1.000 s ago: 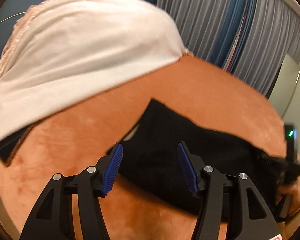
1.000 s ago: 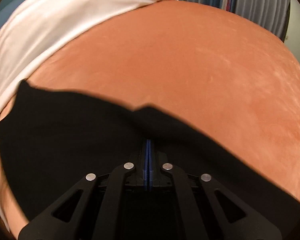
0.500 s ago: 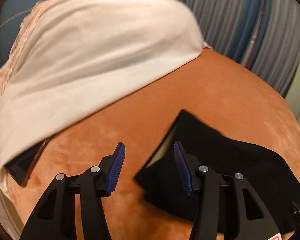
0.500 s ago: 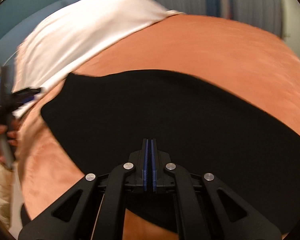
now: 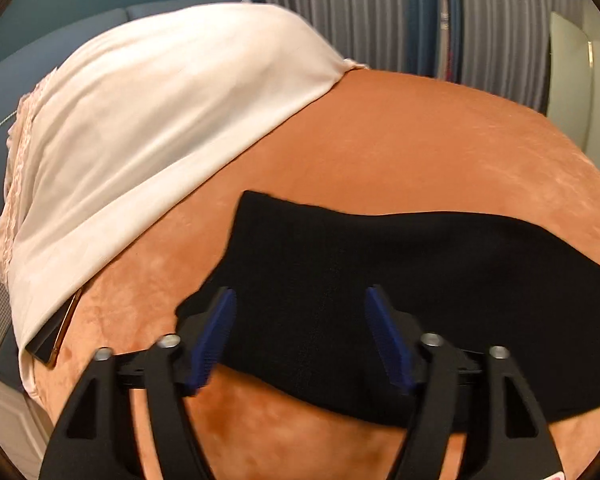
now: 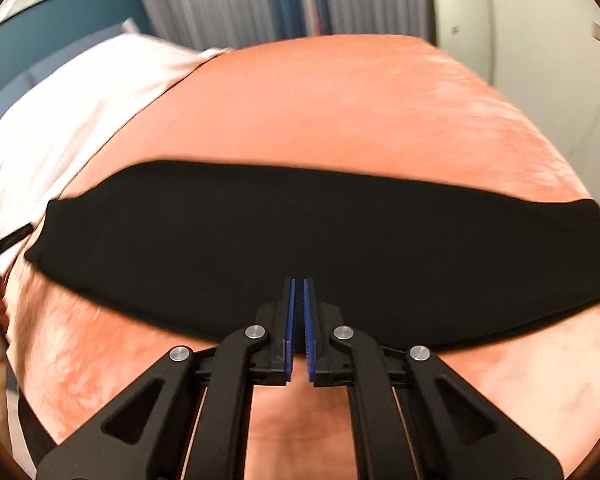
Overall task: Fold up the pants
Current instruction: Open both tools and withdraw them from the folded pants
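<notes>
Pants (image 6: 320,240), black and matte, lie folded into a long flat band across an orange velvety bed cover (image 6: 340,112), reaching from its left side almost to the right edge. Their far edge runs nearly straight; the ends taper, and in the left wrist view the left end (image 5: 268,224) shows a rough, stepped corner. The plush cover carries pale brushed streaks.

The left tool (image 5: 300,332) hangs over the left part of the garment with its jaws opening wide; its ribbed blue pads (image 5: 216,336) stand clear of the cloth, which lies below and between them without being pinched. The right tool (image 6: 299,320) sits over the near edge of the band at mid-length, its jaws just parting to a narrow slit with no cloth caught in it.

A smooth cream sheet (image 5: 160,128) with a lacy trim covers the far-left of the bed. From under its near corner pokes a dark slab with a gold edge (image 5: 56,340). Grey pleated curtains (image 5: 360,12) hang behind.
</notes>
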Motion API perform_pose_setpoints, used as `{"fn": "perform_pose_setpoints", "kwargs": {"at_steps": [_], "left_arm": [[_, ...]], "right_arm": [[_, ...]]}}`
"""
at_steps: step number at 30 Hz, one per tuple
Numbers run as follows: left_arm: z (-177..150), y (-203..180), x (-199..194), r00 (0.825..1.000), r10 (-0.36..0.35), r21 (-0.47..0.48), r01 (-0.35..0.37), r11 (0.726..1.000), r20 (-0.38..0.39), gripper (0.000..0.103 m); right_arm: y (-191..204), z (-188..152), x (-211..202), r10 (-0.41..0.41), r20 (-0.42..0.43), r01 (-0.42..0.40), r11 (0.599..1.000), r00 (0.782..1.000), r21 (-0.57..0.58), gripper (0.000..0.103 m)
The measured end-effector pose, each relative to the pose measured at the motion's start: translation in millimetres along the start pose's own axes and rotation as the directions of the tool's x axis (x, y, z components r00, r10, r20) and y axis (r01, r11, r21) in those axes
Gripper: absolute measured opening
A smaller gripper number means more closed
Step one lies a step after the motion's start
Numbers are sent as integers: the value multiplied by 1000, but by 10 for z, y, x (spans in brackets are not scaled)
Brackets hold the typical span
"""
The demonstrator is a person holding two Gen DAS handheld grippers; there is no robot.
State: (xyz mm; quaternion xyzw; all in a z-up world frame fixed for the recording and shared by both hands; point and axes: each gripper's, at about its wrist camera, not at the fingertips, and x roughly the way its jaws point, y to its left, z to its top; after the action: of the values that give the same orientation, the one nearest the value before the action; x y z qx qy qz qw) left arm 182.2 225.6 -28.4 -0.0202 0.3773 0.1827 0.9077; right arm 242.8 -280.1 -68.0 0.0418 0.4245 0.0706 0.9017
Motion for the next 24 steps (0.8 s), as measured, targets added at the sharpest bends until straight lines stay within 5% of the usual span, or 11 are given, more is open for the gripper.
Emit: {"fn": "perform_pose_setpoints", "kwargs": {"at_steps": [2,5,10,11,14,19,24], "left_arm": [[-110,-117,175,997,35,36,-32,999,-71,81],[-387,-106,416,980,72,36,-67,997,-186,75],[-331,-290,-171,996,64,-9,-65,998,-70,72],[-301,-443,-356,999,33,-2,-33,999,-34,73],[-284,-926,-809,995,-91,19,90,996,30,76],[-463,-1755,-1282,963,-268,100,264,959,36,77],[-687,-2457,-1367,949,-313,179,313,933,-28,77]], "right_arm": [[-414,-88,221,-100,-80,103,994,992,39,11],[-924,-281,51,-15,-57,24,987,998,158,5],[-1535,-366,-655,-183,41,171,963,982,206,12],[-1718,-326,-768,-200,66,180,955,978,236,16],[-2081,-215,-859,-278,96,246,935,956,256,65],[-2698,-136,-701,-255,66,225,928,965,296,65],[-2779,44,-420,-242,68,219,945,968,241,54]]}}
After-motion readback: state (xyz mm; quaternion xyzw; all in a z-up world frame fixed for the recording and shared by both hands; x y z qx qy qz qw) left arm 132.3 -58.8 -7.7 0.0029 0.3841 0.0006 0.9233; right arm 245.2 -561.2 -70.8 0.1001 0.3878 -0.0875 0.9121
